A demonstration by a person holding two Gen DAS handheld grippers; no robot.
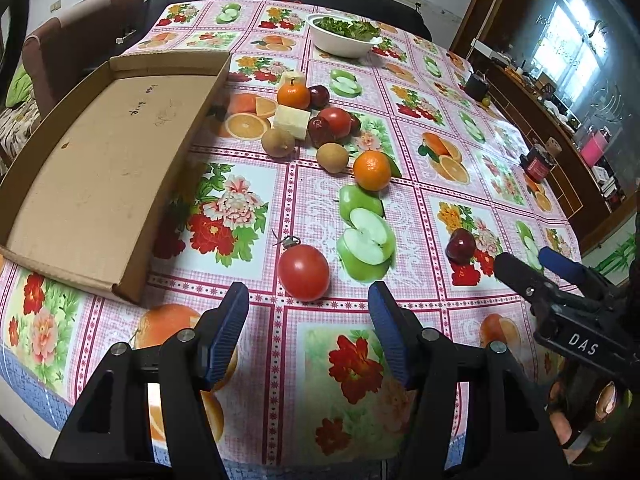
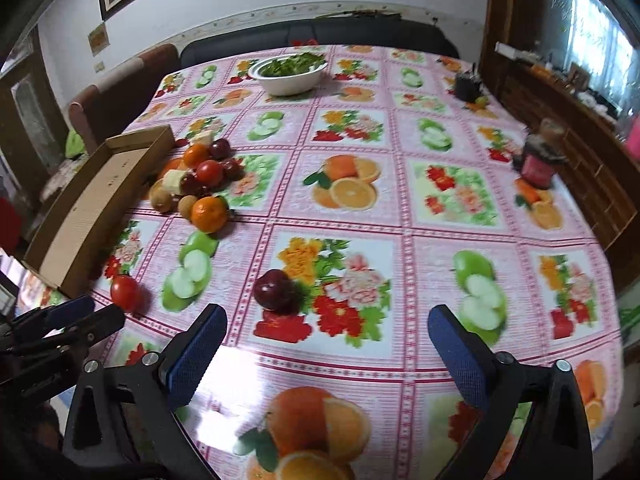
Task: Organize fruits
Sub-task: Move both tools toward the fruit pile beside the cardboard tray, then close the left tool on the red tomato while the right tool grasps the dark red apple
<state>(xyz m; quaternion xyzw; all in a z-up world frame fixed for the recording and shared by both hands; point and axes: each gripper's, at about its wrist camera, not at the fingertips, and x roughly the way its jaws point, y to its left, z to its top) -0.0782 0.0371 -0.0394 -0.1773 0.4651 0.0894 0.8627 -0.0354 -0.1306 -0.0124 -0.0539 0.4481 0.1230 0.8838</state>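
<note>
A red tomato lies just ahead of my open, empty left gripper; it also shows in the right wrist view. A dark red plum lies alone near the right gripper; in the right wrist view the plum sits ahead and left of my open, empty right gripper. A pile of fruit lies further back: an orange, two kiwis, plums, a tomato, another orange and pale cut chunks. An empty cardboard tray lies at the left.
A white bowl of greens stands at the far end of the flower-and-fruit printed tablecloth. A red jar and a dark container stand at the right. Chairs and a dark sofa ring the table's far side; a wooden cabinet is on the right.
</note>
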